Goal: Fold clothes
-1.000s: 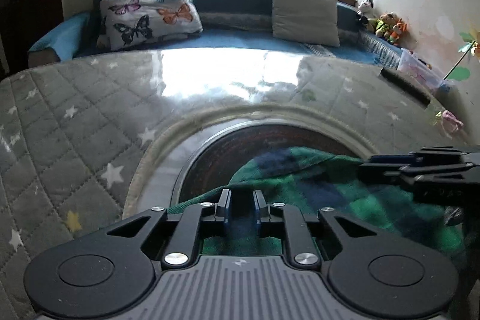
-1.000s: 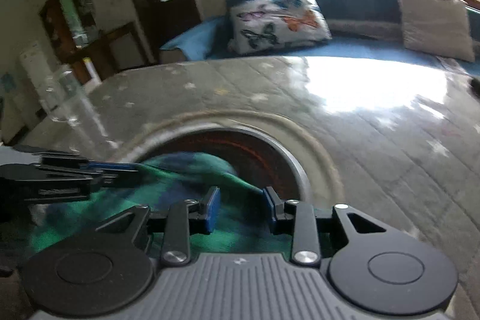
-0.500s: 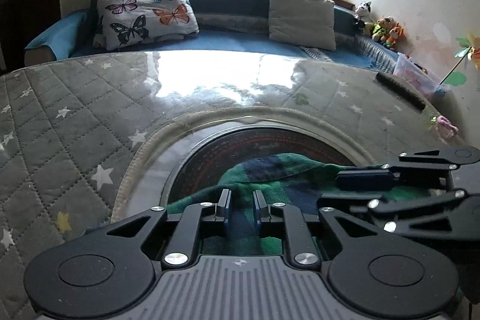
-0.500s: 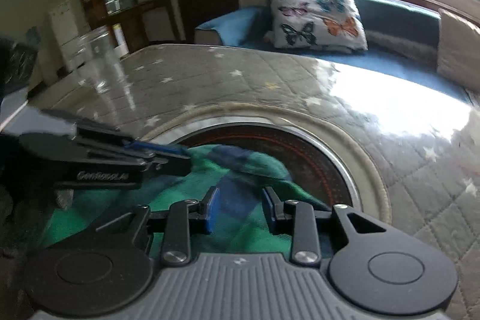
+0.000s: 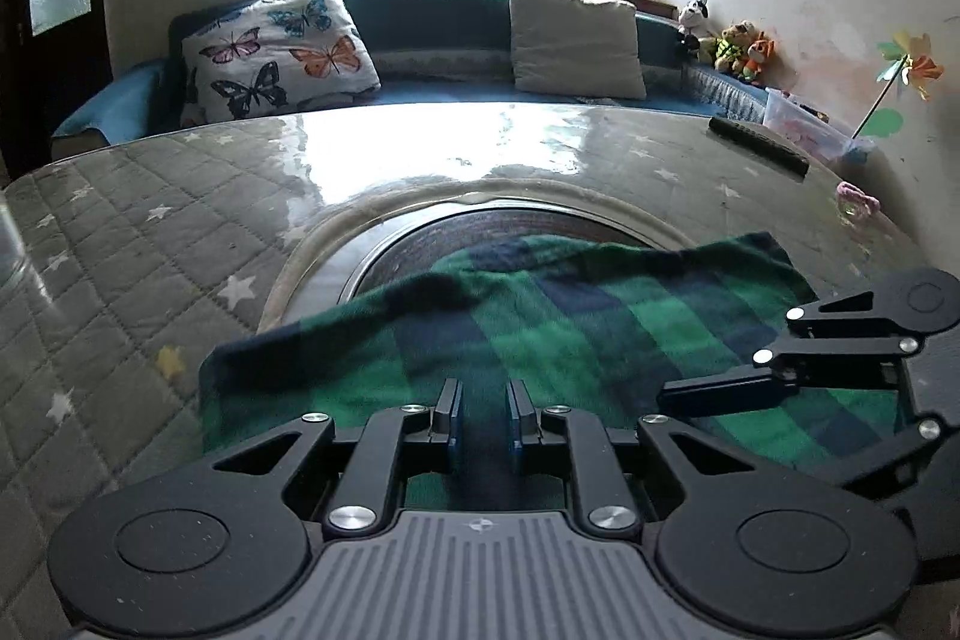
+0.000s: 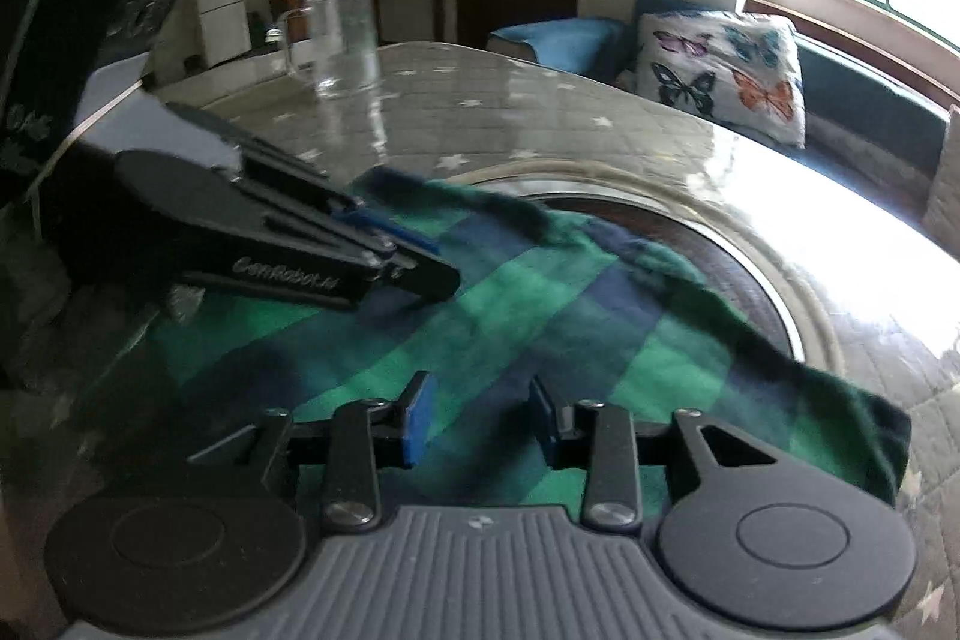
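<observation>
Green-and-navy plaid fleece cloth (image 5: 600, 328) now lies spread on the worktop; left tongs (image 5: 485, 415) narrow, right tongs (image 6: 480, 418) wide, both released.

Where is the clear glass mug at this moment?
In the right wrist view, the glass mug stands upright at upper left on the quilted table cover, beyond the green plaid cloth and left tongs.

The table (image 5: 150, 244) wore a grey quilted cover with stars under a glossy clear sheet, and a round dark inset (image 5: 456, 244) sat in its middle. A green-and-navy plaid cloth (image 5: 540, 328) lay spread across the inset and the near side. A glass mug (image 6: 342, 34) stood at the left edge, a dark bar (image 5: 759, 143) and a pink trinket (image 5: 858, 199) at the far right.
</observation>
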Demonstrator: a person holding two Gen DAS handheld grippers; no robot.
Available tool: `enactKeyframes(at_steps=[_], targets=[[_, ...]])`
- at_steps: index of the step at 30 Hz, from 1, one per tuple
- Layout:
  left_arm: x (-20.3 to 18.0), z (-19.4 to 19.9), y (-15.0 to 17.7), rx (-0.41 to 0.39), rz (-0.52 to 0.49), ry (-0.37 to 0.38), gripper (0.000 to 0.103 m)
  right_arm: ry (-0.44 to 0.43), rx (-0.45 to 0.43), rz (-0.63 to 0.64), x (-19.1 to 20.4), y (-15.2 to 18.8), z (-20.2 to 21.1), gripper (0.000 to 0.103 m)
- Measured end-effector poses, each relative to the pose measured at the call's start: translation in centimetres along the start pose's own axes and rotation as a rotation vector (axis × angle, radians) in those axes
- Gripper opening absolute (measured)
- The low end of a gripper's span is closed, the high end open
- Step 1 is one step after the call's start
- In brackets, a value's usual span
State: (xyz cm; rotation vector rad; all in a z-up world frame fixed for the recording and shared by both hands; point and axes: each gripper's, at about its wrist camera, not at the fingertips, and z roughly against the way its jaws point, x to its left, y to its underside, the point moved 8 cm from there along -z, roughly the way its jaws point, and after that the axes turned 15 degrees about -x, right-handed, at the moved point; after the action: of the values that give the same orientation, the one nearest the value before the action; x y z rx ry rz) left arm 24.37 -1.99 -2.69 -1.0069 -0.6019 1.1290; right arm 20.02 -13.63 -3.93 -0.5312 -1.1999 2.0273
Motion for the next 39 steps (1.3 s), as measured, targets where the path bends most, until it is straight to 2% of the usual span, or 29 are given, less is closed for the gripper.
enactKeyframes(at_steps=[10, 16, 21, 30, 35, 39], targets=[[0.0, 5.3, 3.1, -0.076, -0.046, -0.047, 0.02, -0.07, -0.045, 0.056, 5.7, 1.3, 2.3, 0.037], [1.5, 7.6, 4.0, -0.104, -0.022, -0.108, 0.023, -0.068, -0.07, 0.022, 6.4, 2.0, 4.1, 0.044], [2.7, 8.7, 4.5, -0.117, 0.024, -0.141, 0.025, 0.017, -0.09, -0.06, 3.7, 3.0, 6.8, 0.046], [3.7, 9.4, 5.3, -0.103, 0.069, -0.164, 0.025, 0.255, -0.069, -0.245, -4.3, 7.5, 11.4, 0.046], [3.7, 9.6, 4.1, -0.114, 0.058, -0.167, 0.024, 0.276, -0.114, -0.234, -5.3, 5.9, 12.4, 0.046], [3.5, 9.0, 3.2, -0.12, 0.046, -0.154, 0.024, 0.252, -0.143, -0.229, -5.5, 4.4, 10.6, 0.047]])
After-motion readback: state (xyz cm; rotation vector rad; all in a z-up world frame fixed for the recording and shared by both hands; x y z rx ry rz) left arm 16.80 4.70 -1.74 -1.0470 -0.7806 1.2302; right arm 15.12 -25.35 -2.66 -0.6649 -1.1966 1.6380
